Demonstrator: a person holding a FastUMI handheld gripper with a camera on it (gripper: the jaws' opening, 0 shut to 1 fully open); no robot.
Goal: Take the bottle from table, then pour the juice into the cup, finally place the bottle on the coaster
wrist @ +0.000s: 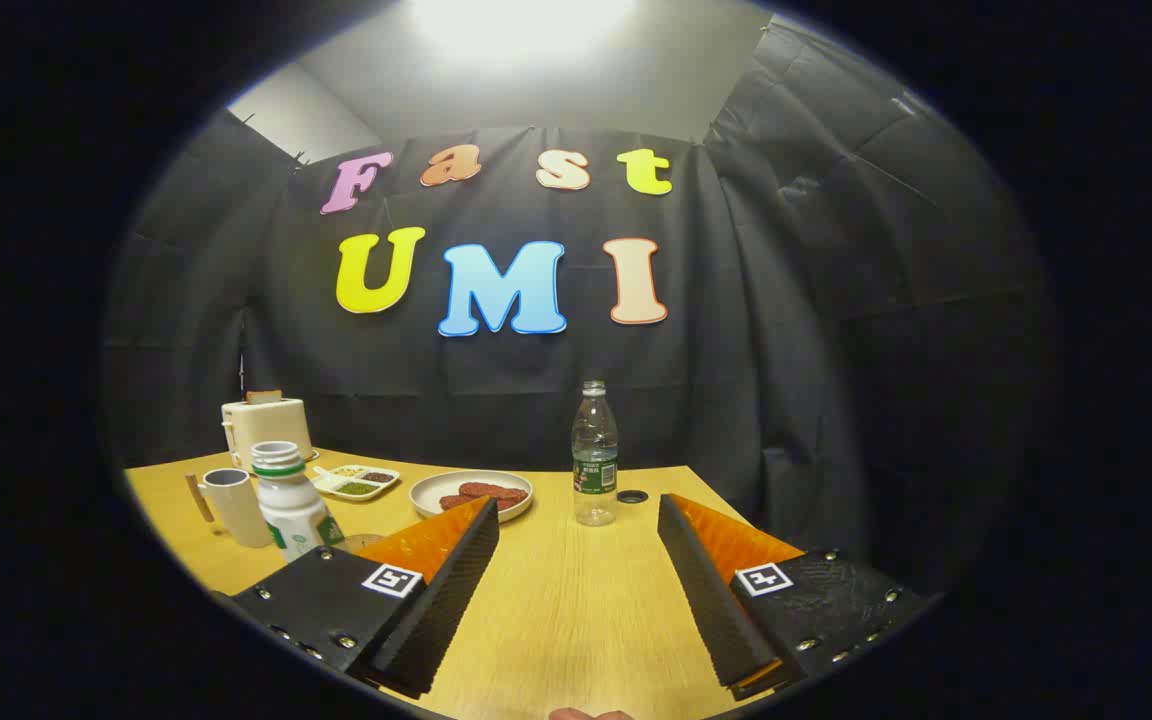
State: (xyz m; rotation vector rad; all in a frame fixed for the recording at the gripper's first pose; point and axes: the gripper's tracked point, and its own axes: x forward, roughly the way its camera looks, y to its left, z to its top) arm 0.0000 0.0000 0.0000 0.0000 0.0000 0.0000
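My gripper (577, 512) is open above the wooden table (556, 620), with nothing between its fingers. A white bottle (291, 503) with a green ring at its uncapped neck stands upright just left of the left finger (456, 570). Right behind and left of it stands a grey cup (234, 505) with a wooden handle. A thin round coaster edge (363, 541) peeks out between the white bottle and the left finger; I cannot tell whether the bottle rests on it. A clear plastic bottle (594, 455) with a green label stands upright beyond the fingertips, slightly right of the middle.
A plate (436, 485) with reddish sausages lies beyond the left finger. A divided dish of condiments (356, 482) and a cream toaster (266, 425) sit further back left. A small dark round thing (633, 496) lies beside the clear bottle. A fingertip (591, 714) shows below.
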